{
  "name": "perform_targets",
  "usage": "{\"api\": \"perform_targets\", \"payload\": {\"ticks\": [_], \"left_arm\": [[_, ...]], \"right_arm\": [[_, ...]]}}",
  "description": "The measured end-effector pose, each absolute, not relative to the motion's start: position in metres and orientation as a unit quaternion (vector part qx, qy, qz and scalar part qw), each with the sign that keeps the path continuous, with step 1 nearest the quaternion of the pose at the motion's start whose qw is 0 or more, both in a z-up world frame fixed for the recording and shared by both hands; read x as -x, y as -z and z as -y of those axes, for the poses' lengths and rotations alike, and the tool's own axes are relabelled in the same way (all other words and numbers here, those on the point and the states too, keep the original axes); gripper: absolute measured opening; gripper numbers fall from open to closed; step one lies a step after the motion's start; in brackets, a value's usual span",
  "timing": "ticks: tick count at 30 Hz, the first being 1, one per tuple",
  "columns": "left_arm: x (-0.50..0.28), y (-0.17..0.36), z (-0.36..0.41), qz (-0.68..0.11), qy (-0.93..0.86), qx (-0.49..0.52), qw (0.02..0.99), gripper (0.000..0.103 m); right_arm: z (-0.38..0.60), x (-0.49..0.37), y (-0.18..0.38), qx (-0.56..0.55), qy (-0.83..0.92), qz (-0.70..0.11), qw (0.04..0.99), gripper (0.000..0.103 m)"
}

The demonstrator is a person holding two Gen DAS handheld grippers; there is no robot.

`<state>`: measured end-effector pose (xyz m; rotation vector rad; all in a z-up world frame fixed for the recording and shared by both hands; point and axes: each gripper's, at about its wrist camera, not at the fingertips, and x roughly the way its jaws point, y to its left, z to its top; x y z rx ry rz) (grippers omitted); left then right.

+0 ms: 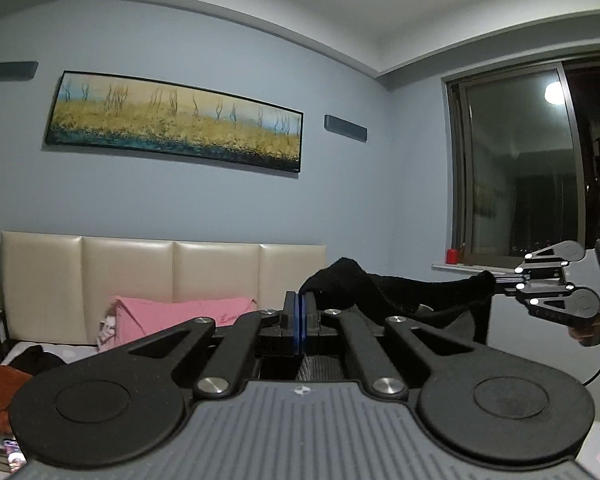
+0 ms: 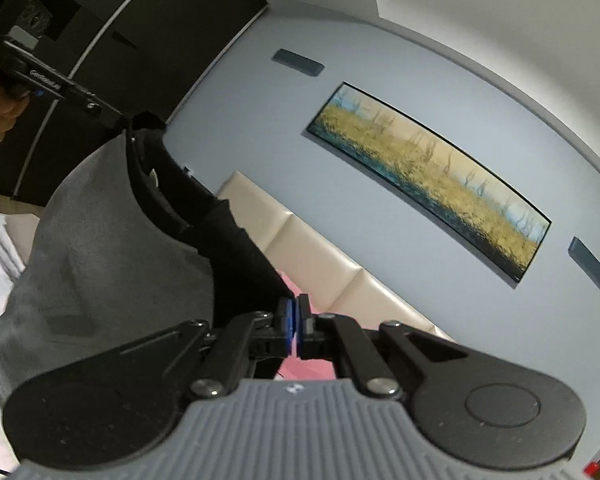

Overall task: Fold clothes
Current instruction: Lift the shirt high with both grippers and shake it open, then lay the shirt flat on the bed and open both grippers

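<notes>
A dark grey-and-black knit garment point(image 2: 112, 248) hangs in the air above the bed, stretched between the left gripper point(image 1: 301, 300) and right gripper point(image 2: 294, 320), each clamped tight on a black upper edge. Behind it stand a cream padded headboard point(image 1: 140, 272) and a pink pillow point(image 1: 172, 316). No fold shows yet; I judge the folding barely begun, with laying flat and every fold left.

Your garment point(image 1: 364, 288) is a grey top with a wide black band along its upper edge. It hangs in the air, off the bed. The black edge point(image 2: 220, 240) is stretched between two raised corners and sags slightly mid-span. The grey body point(image 2: 112, 248) drapes below, loosely creased.
</notes>
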<state>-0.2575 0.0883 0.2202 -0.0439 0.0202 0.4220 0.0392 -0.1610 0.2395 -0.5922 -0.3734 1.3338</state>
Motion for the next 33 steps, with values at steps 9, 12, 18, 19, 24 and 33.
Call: {"api": "perform_targets", "payload": {"ticks": [9, 12, 18, 19, 24, 33], "left_arm": [[0.301, -0.195, -0.053, -0.002, -0.193, 0.032, 0.981, 0.000], [0.309, -0.182, -0.037, -0.008, -0.181, 0.036, 0.983, 0.000], [0.279, -0.149, -0.072, -0.045, -0.182, 0.082, 0.979, 0.000], [0.269, -0.142, -0.087, -0.049, -0.187, 0.096, 0.977, 0.000], [0.193, -0.102, -0.177, -0.090, -0.229, 0.137, 0.960, 0.000], [0.035, 0.022, -0.331, -0.224, -0.313, 0.197, 0.902, 0.000]], "right_arm": [[0.194, -0.024, -0.248, 0.277, -0.600, 0.195, 0.724, 0.001], [0.214, -0.016, -0.251, 0.281, -0.603, 0.199, 0.720, 0.001], [0.203, -0.030, -0.232, 0.302, -0.614, 0.152, 0.713, 0.001], [0.192, -0.038, -0.226, 0.308, -0.612, 0.142, 0.714, 0.001], [0.101, -0.100, -0.183, 0.328, -0.600, 0.091, 0.724, 0.001], [-0.131, -0.224, -0.059, 0.378, -0.589, -0.041, 0.713, 0.001]]}}
